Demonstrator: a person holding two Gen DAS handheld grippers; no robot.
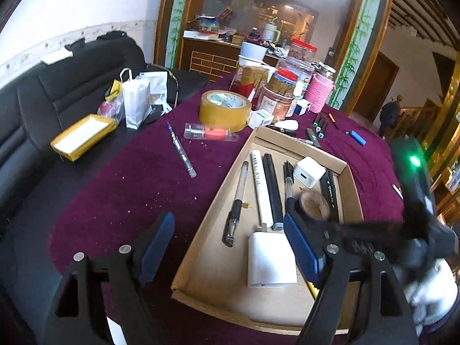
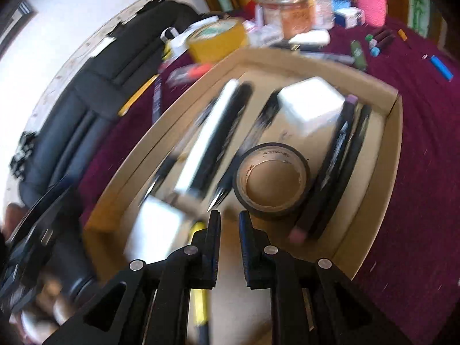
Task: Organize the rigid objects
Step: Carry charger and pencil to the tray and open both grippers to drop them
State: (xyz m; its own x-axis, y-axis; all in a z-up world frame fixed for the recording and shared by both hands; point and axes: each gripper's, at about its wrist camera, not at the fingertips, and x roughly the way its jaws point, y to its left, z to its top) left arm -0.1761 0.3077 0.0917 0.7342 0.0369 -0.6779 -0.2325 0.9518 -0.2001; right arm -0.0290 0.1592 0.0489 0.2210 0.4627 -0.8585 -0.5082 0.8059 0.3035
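Observation:
A shallow cardboard tray lies on the purple cloth and holds several pens, two white chargers and a black tape roll. My left gripper is open and empty, wide over the tray's near left edge. My right gripper hovers over the tray just in front of the black tape roll, its jaws a narrow gap apart with nothing between them. The right wrist view is blurred. The tray rim shows there too.
Loose on the cloth: a pen, a yellow tape roll, a clear packet with a red part, markers, a blue lighter. Jars and a pink cup stand behind. A black sofa is on the left.

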